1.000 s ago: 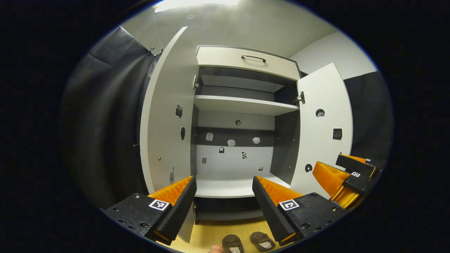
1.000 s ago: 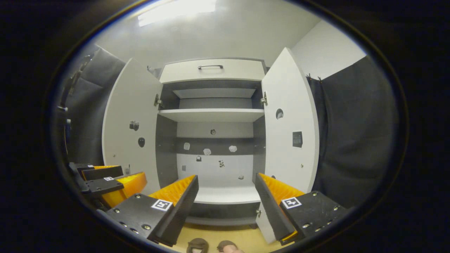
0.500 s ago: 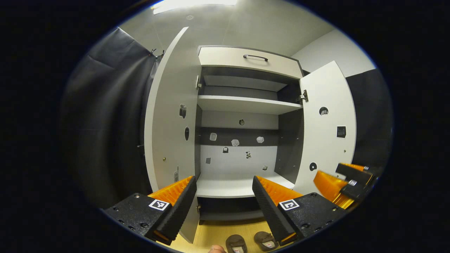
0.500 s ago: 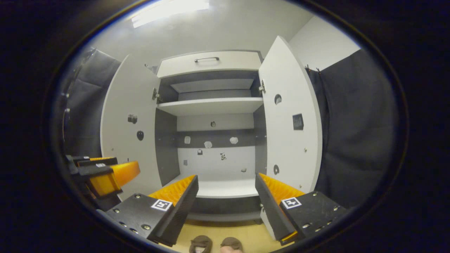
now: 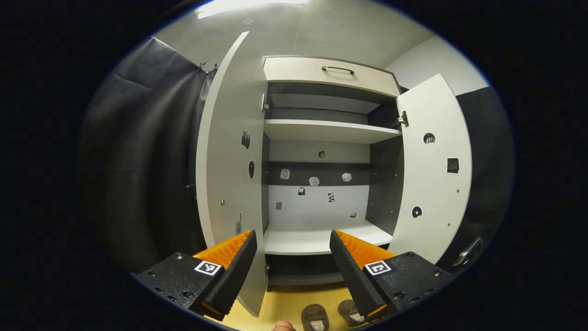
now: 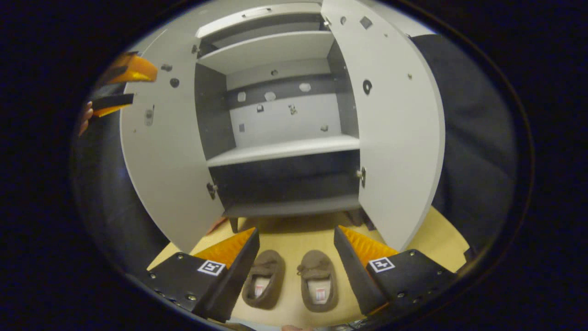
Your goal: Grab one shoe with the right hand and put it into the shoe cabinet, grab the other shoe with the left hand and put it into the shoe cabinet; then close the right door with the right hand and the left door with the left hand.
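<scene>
Shoes (image 6: 289,284) sit side by side on the floor before your open shoe cabinet (image 6: 285,151); nothing is stowed yet. Your right tongs (image 6: 296,257) hover above them, spread apart; your left tongs (image 5: 291,257) gape empty.

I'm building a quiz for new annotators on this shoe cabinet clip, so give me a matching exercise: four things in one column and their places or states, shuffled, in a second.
Things:
1. shoes
2. cabinet doors
3. right gripper
4. drawer

States:
A. shut, at the cabinet's top
B. swung open
C. side by side on the floor before the cabinet
D. open, above the shoes

Pairs: 1-C, 2-B, 3-D, 4-A
</scene>
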